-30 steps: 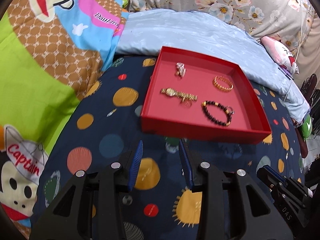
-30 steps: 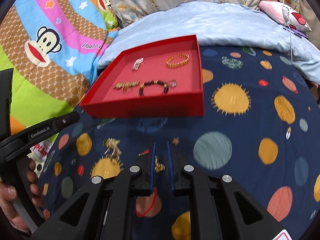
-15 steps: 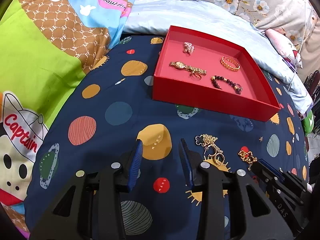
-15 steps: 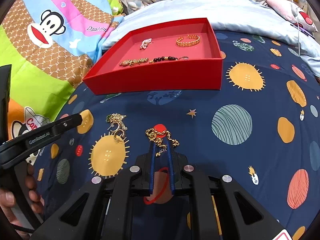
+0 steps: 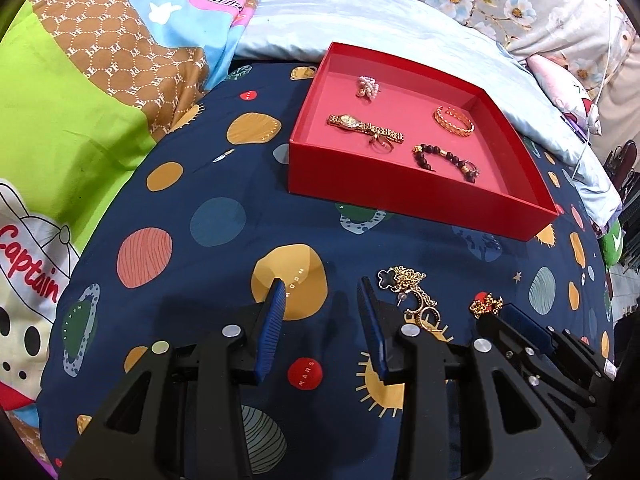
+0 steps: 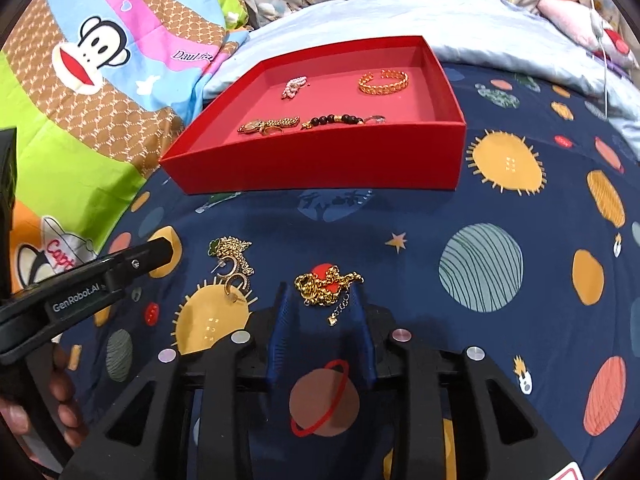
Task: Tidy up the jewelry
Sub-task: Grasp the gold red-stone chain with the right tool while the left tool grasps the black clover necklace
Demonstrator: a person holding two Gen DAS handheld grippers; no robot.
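A red tray [image 5: 400, 196] [image 6: 320, 168] lies on the dark planet-print bedsheet and holds a gold watch [image 5: 364, 127], a gold bangle [image 5: 455, 120], a dark bead bracelet [image 5: 444, 157] and a pearl piece [image 5: 368, 87]. A gold chain [image 6: 326, 286] lies on the sheet just in front of my right gripper [image 6: 322, 292], which is open around its near end. A gold necklace with earrings [image 5: 412, 292] [image 6: 232, 262] lies to the right of my open, empty left gripper [image 5: 322, 286].
A bright cartoon quilt [image 5: 80, 100] is bunched at the left. A pale blue blanket [image 5: 400, 24] and floral pillows lie behind the tray. The sheet drops off at the right edge of the bed.
Both grippers have pulled back and down from the tray toward the loose jewelry. The right gripper, nearly shut before, has opened around the gold chain.
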